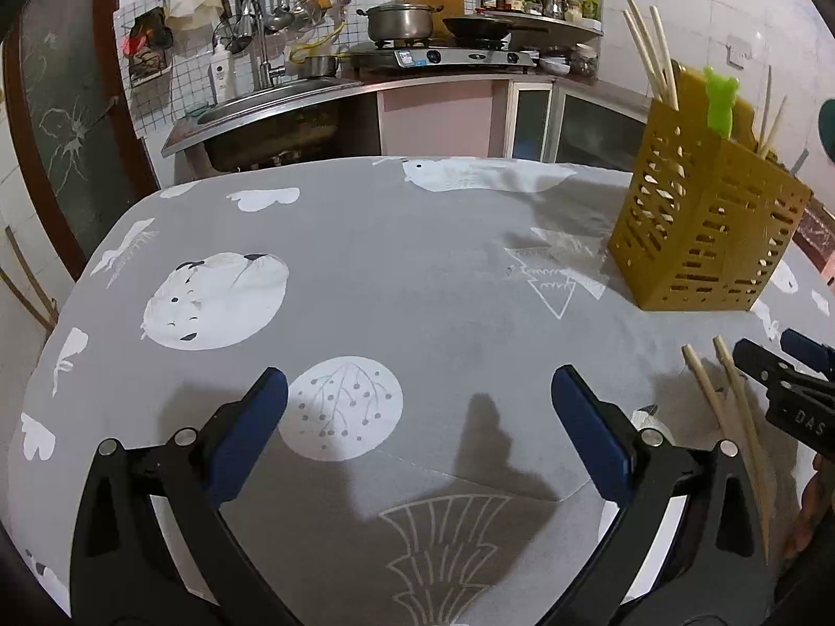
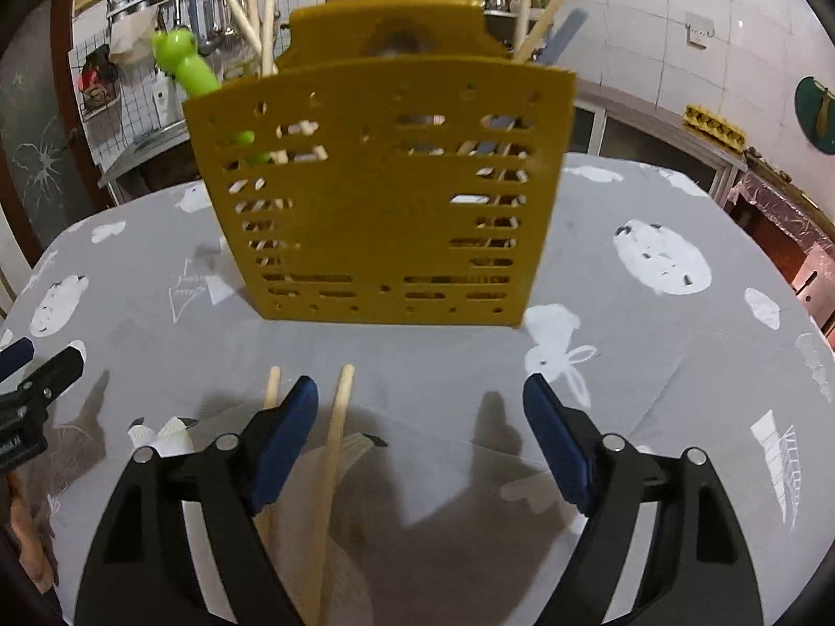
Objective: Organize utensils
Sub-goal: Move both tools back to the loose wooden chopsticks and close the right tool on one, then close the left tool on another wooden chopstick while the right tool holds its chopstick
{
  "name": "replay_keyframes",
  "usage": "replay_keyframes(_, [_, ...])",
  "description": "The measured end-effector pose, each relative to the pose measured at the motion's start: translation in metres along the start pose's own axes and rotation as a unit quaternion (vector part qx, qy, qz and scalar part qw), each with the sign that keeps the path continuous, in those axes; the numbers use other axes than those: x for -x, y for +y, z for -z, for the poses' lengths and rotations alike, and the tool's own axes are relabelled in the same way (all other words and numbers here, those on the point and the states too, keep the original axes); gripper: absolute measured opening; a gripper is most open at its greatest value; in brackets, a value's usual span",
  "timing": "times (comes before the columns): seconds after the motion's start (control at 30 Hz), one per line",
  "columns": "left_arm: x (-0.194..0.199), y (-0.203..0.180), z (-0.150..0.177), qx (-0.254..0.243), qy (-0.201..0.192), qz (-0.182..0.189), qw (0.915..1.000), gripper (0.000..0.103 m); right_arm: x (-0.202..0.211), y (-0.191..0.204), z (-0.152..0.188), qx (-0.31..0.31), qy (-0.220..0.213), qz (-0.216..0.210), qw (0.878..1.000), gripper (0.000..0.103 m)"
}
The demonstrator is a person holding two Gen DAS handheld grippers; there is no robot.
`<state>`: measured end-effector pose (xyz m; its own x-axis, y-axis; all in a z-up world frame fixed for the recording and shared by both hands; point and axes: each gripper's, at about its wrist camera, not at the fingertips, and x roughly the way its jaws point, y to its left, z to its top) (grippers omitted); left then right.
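- Looking through the left wrist view: the left gripper (image 1: 417, 433) hangs over the grey patterned tablecloth (image 1: 365, 271) with its blue fingers (image 1: 249, 433) spread wide and nothing between them.
- In that same view the yellow utensil holder (image 1: 710, 224) stands at about two o'clock, well apart from the left gripper, with chopsticks and a green handle (image 1: 721, 101) poking out of its top.
- At about four o'clock two loose chopsticks (image 1: 730, 407) lie flat on the cloth, and the tip of the right gripper (image 1: 783, 360) reaches in just beside them.
- Turning to the right wrist view: the right gripper (image 2: 420, 433) has its fingers (image 2: 284, 438) spread and pinches nothing.
- One chopstick (image 2: 334, 448) runs between the jaws near the seven o'clock finger; the other chopstick (image 2: 271, 381) lies outside that finger, partly hidden behind it. I cannot tell whether the finger touches either.
- The utensil holder (image 2: 381, 198) fills the twelve o'clock part of this view, upright, near the chopstick tips. The left gripper (image 2: 42, 370) shows at nine o'clock.
- Judging by this, the step in hand is picking up the loose chopsticks, which are not yet gripped.
- The next move likely calls for centring the jaws on one chopstick or both, lowering, closing, then lifting toward the holder's open top.
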<state>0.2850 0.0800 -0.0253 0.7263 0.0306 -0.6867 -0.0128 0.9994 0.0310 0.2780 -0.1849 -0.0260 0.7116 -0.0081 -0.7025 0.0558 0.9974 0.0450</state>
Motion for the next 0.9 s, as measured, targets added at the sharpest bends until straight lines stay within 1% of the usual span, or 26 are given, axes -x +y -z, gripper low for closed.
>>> replay_keyframes(0.03, [0.000, -0.001, 0.000, -0.001, 0.000, 0.000, 1.0000, 0.098, -0.001, 0.002, 0.000, 0.002, 0.002, 0.001, 1.000, 0.079])
replay_keyframes(0.1, [0.001, -0.003, 0.001, -0.003, -0.001, 0.000, 1.0000, 0.098, -0.005, 0.008, 0.000, 0.011, 0.012, 0.004, 1.000, 0.067])
replay_keyframes(0.13, [0.000, -0.003, 0.001, -0.004, -0.001, -0.001, 1.0000, 0.098, -0.008, 0.010, -0.001, 0.014, 0.016, 0.005, 1.000, 0.056])
replay_keyframes(0.17, [0.000, -0.004, 0.001, -0.005, -0.001, -0.002, 1.0000, 0.098, -0.010, 0.013, -0.001, 0.019, 0.023, 0.007, 1.000, 0.050])
replay_keyframes(0.2, [-0.001, -0.004, 0.002, -0.005, 0.000, -0.003, 1.0000, 0.098, -0.012, 0.015, 0.000, 0.020, 0.029, 0.006, 0.999, 0.049])
replay_keyframes(0.27, [-0.002, -0.003, 0.002, -0.003, 0.003, -0.003, 1.0000, 0.098, -0.016, 0.018, 0.000, 0.022, 0.037, 0.003, 0.999, 0.041])
replay_keyframes(0.3, [-0.003, -0.003, 0.002, -0.002, 0.005, -0.003, 1.0000, 0.098, -0.017, 0.021, 0.001, 0.027, 0.039, 0.004, 0.999, 0.038])
replay_keyframes(0.37, [-0.007, -0.002, 0.002, 0.004, 0.014, -0.003, 0.9999, 0.098, -0.019, 0.026, 0.000, 0.035, 0.040, 0.006, 0.999, 0.023])
replay_keyframes(0.47, [-0.012, 0.000, 0.001, 0.008, 0.028, -0.008, 0.9996, 0.098, -0.022, 0.032, -0.003, 0.042, 0.044, 0.003, 0.998, 0.008])
replay_keyframes(0.53, [-0.014, 0.000, 0.000, 0.016, 0.036, -0.005, 0.9992, 0.098, -0.023, 0.032, -0.005, 0.037, 0.044, 0.000, 0.998, 0.008])
replay_keyframes(0.57, [-0.014, -0.001, 0.000, 0.018, 0.040, 0.001, 0.9990, 0.098, -0.024, 0.028, -0.006, 0.027, 0.046, -0.009, 0.999, 0.007])
replay_keyframes(0.63, [-0.013, -0.005, -0.002, 0.017, 0.044, 0.007, 0.9989, 0.098, -0.022, 0.022, -0.006, 0.020, 0.047, -0.023, 0.998, 0.007])
replay_keyframes(0.7, [-0.010, -0.012, -0.003, 0.014, 0.044, 0.009, 0.9989, 0.098, -0.015, 0.011, -0.006, 0.017, 0.041, -0.026, 0.999, 0.006])
replay_keyframes(0.8, [-0.005, -0.031, -0.005, 0.013, 0.046, 0.025, 0.9985, 0.098, -0.008, -0.010, -0.007, 0.002, 0.036, -0.031, 0.999, 0.006])
replay_keyframes(0.9, [-0.002, -0.060, -0.007, 0.000, 0.051, 0.040, 0.9979, 0.098, -0.001, -0.038, -0.005, -0.006, 0.030, -0.017, 0.999, 0.006])
